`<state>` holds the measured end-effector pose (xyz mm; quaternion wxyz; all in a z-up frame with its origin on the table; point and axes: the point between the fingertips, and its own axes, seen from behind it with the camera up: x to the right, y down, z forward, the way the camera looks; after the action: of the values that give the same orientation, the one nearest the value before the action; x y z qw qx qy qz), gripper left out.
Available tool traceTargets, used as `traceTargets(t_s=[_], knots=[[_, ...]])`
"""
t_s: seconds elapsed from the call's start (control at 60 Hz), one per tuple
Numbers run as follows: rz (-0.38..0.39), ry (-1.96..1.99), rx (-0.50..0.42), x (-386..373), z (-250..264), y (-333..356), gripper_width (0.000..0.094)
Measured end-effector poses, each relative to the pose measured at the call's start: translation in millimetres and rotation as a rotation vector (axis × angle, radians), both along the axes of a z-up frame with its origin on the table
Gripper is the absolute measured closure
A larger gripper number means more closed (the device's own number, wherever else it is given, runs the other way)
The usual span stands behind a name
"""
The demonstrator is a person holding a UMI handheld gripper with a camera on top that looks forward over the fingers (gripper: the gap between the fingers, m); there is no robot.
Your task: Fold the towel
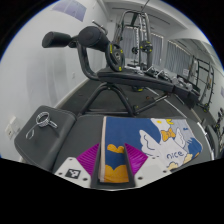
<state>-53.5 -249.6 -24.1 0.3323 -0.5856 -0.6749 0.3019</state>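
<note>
The towel is white and blue with yellow shapes and lies on a dark surface just ahead of my gripper. A blue and yellow part of it runs back between my fingers and fills the gap between them. My gripper is shut on this part of the towel. The magenta pads show at both sides of the cloth. The rest of the towel spreads away ahead and to the right. Its near edge is hidden under the fingers.
A dark grey box or bag with a white looped item on top sits to the left of the towel. Beyond the surface stand black exercise machines and a rack against a white wall.
</note>
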Motion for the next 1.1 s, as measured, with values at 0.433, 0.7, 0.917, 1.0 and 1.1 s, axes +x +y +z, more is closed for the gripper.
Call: traceTargets(t_s=[0.433, 0.7, 0.917, 1.0, 1.1], knots=[[0.010, -0.001, -0.266, 19.6, 88.2, -51.4, 0.0921], [-0.107, 0.101, -0.267, -12.4, 152.5, 74.0, 0.0914], [-0.181, 0.062, -0.111, -17.9, 91.6, 175.8, 0.0909], [-0.201, 0.025, -0.107, -18.1, 64.8, 189.0, 0.0907], [-0.199, 0.005, -0.104, -17.7, 44.9, 194.1, 0.0563]])
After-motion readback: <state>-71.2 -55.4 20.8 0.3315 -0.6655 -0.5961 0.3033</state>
